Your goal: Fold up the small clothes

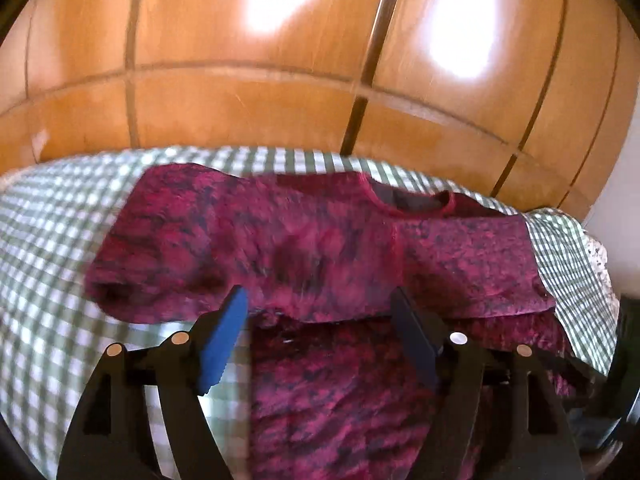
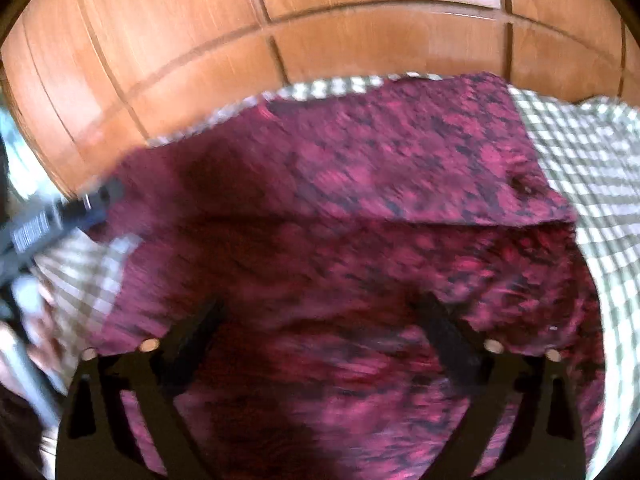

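A small magenta garment with dark mottling lies on the green-and-white checked cloth. Its upper part is folded over the lower part, and the neckline shows at the far side. My left gripper hovers over the fold's near edge, its blue-padded fingers apart, with nothing pinched between them. In the right wrist view the same garment fills the frame. My right gripper stands wide open just above the fabric and grips nothing. The picture is blurred.
Wooden wardrobe doors rise right behind the bed. The checked cloth's edge drops off at the right. In the right wrist view the other gripper and a hand show at the left edge.
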### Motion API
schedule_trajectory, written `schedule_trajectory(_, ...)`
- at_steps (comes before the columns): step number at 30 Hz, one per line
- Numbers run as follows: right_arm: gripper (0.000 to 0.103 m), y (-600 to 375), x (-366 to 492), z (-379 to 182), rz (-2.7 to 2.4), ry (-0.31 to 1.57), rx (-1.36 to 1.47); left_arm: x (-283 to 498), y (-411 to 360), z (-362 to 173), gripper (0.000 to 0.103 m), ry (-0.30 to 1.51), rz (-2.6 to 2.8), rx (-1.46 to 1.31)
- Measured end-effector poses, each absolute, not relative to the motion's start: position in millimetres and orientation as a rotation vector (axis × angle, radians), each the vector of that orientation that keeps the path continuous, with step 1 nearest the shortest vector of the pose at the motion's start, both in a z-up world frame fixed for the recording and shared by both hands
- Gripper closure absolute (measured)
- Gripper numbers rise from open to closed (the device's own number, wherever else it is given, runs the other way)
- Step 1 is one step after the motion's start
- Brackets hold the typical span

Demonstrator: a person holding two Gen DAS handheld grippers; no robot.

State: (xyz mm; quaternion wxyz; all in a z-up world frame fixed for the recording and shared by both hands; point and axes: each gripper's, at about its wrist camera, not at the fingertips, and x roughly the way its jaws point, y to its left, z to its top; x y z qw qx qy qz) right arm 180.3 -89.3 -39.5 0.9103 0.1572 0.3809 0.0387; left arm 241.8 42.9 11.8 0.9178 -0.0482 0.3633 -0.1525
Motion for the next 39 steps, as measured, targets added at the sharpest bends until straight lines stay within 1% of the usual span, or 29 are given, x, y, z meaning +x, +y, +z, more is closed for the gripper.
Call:
schedule_trajectory(3,0.013,-72,196,-19,0.172,0.744,0.383,230,62,13,0.030,0.736,-0.280,-0.117)
schedule_trajectory(6,0.013,-49,224,-11,0.218,0.741,0.383,227,86,4,0.030,0.752,-0.170,-0.121)
schedule_trajectory(8,0.017,-32,245,-14,0.221,0.763,0.356,228,105,-6,0.030,0.792,-0.109,-0.168)
schedule_trajectory(9,0.026,-23,261,-20,0.219,0.797,0.348,229,114,-12,0.030,0.813,-0.092,-0.202)
schedule_trajectory(10,0.033,-16,273,-26,0.221,0.826,0.344,229,122,-19,0.030,0.837,-0.070,-0.235)
schedule_trajectory(11,0.035,-11,285,-33,0.223,0.864,0.333,230,128,-23,0.030,0.850,-0.054,-0.256)
schedule_trajectory(12,0.045,-4,297,-41,0.194,0.896,0.311,231,133,-28,0.030,0.858,-0.045,-0.275)
schedule_trajectory(13,0.061,-1,304,-43,0.185,0.903,0.300,231,138,-32,0.030,0.866,-0.036,-0.302)
schedule_trajectory(14,0.071,0,307,-43,0.200,0.903,0.300,233,140,-34,0.030,0.872,-0.028,-0.316)
schedule_trajectory(15,0.085,1,308,-37,0.198,0.898,0.286,235,141,-37,0.030,0.879,-0.015,-0.324)
schedule_trajectory(16,0.093,1,306,-29,0.190,0.880,0.261,238,142,-40,0.030,0.890,-0.001,-0.335)
schedule_trajectory(21,0.094,-21,275,31,0.175,0.697,0.204,252,132,-45,0.030,0.920,-0.004,-0.366)
schedule_trajectory(24,0.095,-46,256,62,0.152,0.607,0.210,266,118,-45,0.026,0.925,-0.024,-0.384)
schedule_trajectory(27,0.096,-76,233,85,0.103,0.522,0.213,282,104,-45,0.026,0.943,0.007,-0.368)
schedule_trajectory(30,0.096,-108,211,94,0.011,0.459,0.194,297,95,-51,0.026,0.983,0.088,-0.326)
schedule_trajectory(32,0.096,-132,202,91,-0.068,0.451,0.183,300,96,-55,0.027,0.995,0.115,-0.334)
schedule_trajectory(34,0.096,-159,201,69,-0.139,0.501,0.202,298,91,-55,0.027,0.988,0.111,-0.301)
schedule_trajectory(36,0.097,-179,209,34,-0.214,0.586,0.202,297,82,-56,0.027,0.986,0.115,-0.243)
schedule_trajectory(37,0.100,-187,212,17,-0.243,0.627,0.204,296,79,-58,0.027,0.990,0.117,-0.230)
schedule_trajectory(39,0.100,-207,219,-25,-0.279,0.731,0.254,294,76,-61,0.027,0.998,0.126,-0.209)
